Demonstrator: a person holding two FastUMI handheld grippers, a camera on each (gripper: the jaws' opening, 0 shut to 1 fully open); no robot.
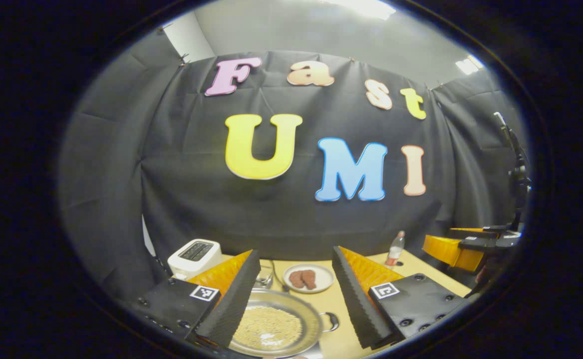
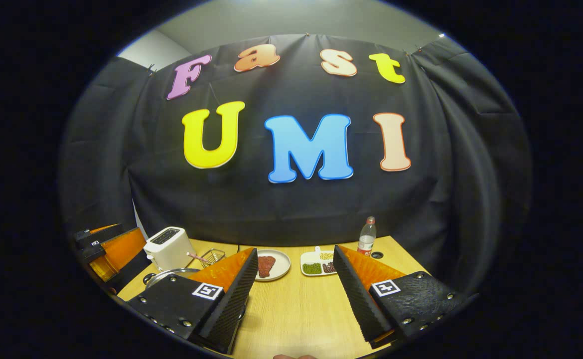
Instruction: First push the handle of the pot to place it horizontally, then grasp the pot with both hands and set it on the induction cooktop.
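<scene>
Pot sits low in the centre of the left gripper view, shallow and steel, pale grains inside, its small loop handle poking out to the right. Left gripper hangs over it, jaws wide apart, nothing between them. Behind the pot, a plate with dark red pieces; toaster at lower left, bottle to the right, all on the wooden table.

Over in the right gripper view, the pot's rim peeks out at lower left behind the near finger. Right gripper is spread wide too, holding nothing, bare table beneath. A divided dish sits centre.
</scene>
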